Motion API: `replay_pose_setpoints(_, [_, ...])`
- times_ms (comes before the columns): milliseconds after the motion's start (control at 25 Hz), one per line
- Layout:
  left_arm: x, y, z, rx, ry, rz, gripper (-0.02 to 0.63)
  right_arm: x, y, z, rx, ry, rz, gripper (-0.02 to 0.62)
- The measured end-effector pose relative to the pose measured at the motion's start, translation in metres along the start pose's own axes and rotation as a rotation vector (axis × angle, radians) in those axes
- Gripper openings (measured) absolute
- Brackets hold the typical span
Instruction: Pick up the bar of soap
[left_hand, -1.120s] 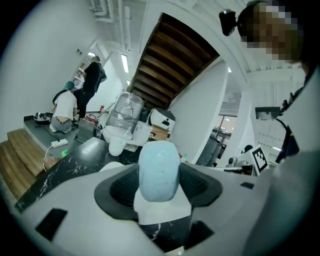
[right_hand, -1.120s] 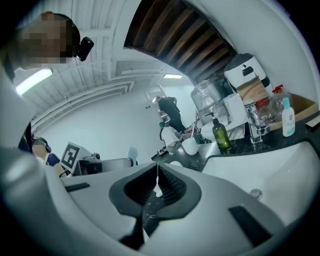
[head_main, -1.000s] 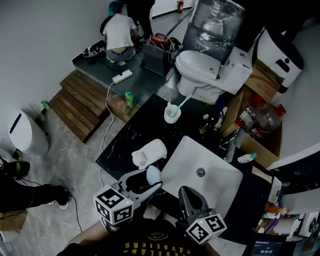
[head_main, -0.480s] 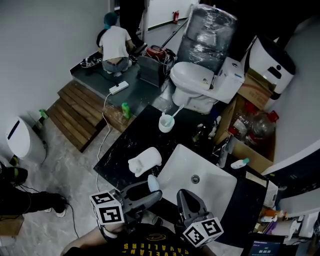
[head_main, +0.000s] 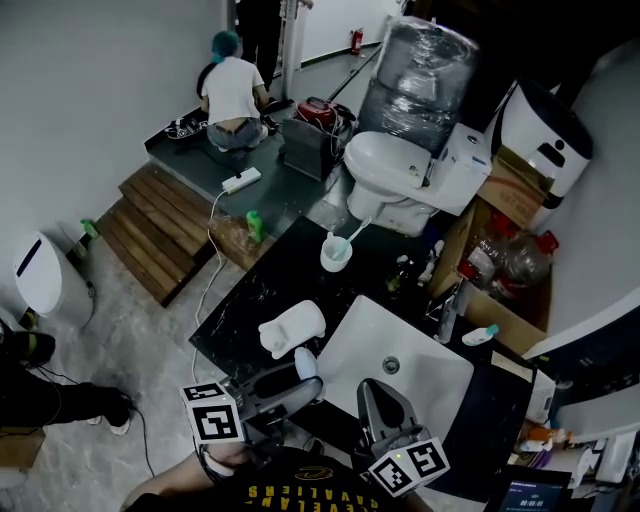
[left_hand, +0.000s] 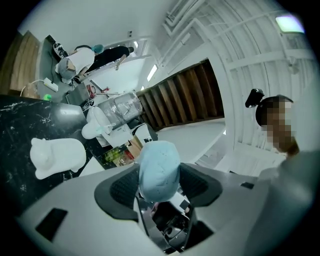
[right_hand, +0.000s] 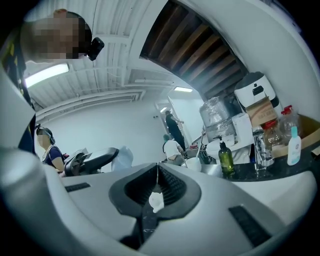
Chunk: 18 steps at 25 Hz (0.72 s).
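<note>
The bar of soap (head_main: 305, 362) is a pale blue oval, held just off the front left corner of the white sink (head_main: 430, 375). My left gripper (head_main: 306, 378) is shut on it. In the left gripper view the soap (left_hand: 159, 170) stands upright between the two dark pads, speckled and filling the gap. The right gripper view shows the soap (right_hand: 124, 156) from the side at the left gripper's tip. My right gripper (head_main: 377, 390) hangs over the sink's near edge with its jaws shut. A small white scrap (right_hand: 156, 200) sits at their seam.
A white rolled towel (head_main: 292, 328) lies on the black counter (head_main: 262, 285) left of the sink. A cup with a toothbrush (head_main: 336, 253) and several bottles (head_main: 405, 268) stand at the counter's far side. Beyond are a toilet (head_main: 395, 165), a wrapped water jug (head_main: 418, 60) and a crouching person (head_main: 232, 92).
My left gripper has kept the soap and drawn back slightly toward me. The whole scene has slid a little in the head view. The right gripper has barely moved.
</note>
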<state>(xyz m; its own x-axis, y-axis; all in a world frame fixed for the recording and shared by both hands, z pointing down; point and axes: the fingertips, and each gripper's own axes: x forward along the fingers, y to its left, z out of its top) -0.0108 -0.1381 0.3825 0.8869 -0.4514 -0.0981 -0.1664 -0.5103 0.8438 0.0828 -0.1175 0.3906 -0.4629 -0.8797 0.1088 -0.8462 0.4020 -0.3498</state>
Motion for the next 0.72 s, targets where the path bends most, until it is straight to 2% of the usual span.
replay_pose_setpoints(200, [0.0, 0.005, -0.001, -0.032, -0.009, -0.002, 0.265, 0.002, -0.002, -0.001, -0.001, 0.006, 0.003, 0.02])
replay_pose_setpoints(720, [0.009, 0.01, -0.013, -0.057, 0.035, 0.003, 0.265, -0.002, -0.007, -0.005, -0.001, 0.022, -0.013, 0.02])
